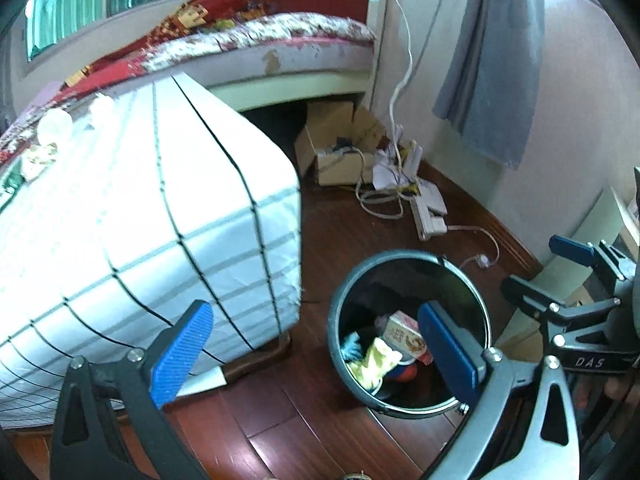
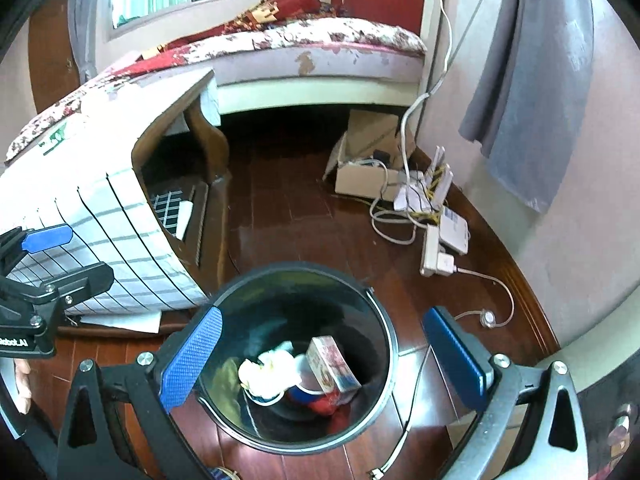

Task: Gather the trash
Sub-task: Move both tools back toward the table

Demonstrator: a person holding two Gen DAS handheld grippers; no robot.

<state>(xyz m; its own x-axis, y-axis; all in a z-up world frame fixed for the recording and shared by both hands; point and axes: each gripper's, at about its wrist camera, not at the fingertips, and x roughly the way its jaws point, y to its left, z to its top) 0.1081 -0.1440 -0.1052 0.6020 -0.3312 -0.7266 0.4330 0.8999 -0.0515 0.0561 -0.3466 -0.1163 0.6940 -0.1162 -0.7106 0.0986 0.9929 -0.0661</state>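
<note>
A round black trash bin (image 1: 340, 320) (image 2: 384, 320) stands on the wooden floor beside a cloth-covered table. Inside lie a small carton (image 1: 402, 332) (image 2: 332, 364), crumpled paper (image 2: 268, 372), a yellowish wrapper (image 1: 376, 360) and red and blue scraps. My left gripper (image 1: 316, 356) is open and empty, its right finger over the bin's rim. My right gripper (image 2: 324, 364) is open and empty, held straight above the bin's mouth. The right gripper also shows at the right edge of the left wrist view (image 1: 560, 272).
The table with a white grid-lined cloth (image 1: 140, 208) (image 2: 100, 216) stands left, with cups and wrappers (image 1: 52, 136) on top. A bed (image 2: 320, 52) lies behind. A cardboard box (image 2: 368, 160), power strips and cables (image 2: 436, 232) sit by the wall.
</note>
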